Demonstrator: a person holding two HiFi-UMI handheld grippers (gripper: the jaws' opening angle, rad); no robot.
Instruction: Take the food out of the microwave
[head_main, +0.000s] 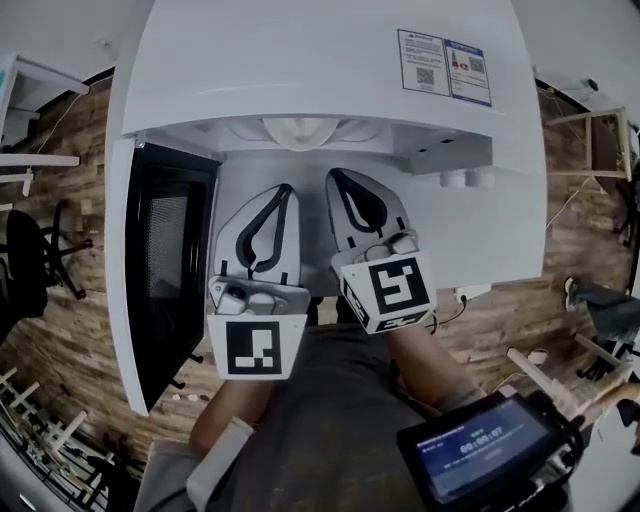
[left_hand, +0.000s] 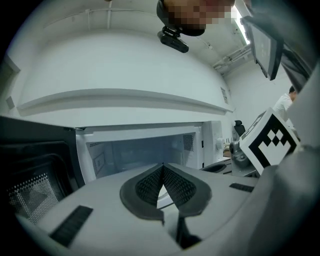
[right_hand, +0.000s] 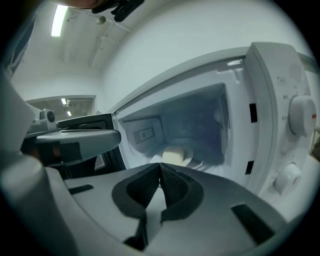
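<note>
The white microwave (head_main: 330, 60) stands with its dark door (head_main: 165, 270) swung open to the left. Inside the lit cavity (right_hand: 180, 125) a pale round piece of food (right_hand: 175, 155) lies on a plate near the back. My left gripper (head_main: 284, 192) and right gripper (head_main: 336, 176) hover side by side just in front of the opening, tips pointing in. In the left gripper view the left gripper (left_hand: 162, 165) is shut with nothing between its pads. The right gripper (right_hand: 160, 164) is likewise shut and empty, short of the food.
Two white knobs (right_hand: 302, 114) sit on the microwave's control panel at the right. A black office chair (head_main: 25, 262) stands on the wooden floor at the left. A handheld screen (head_main: 487, 448) shows at the lower right. Wooden frames (head_main: 600, 130) lean at the right.
</note>
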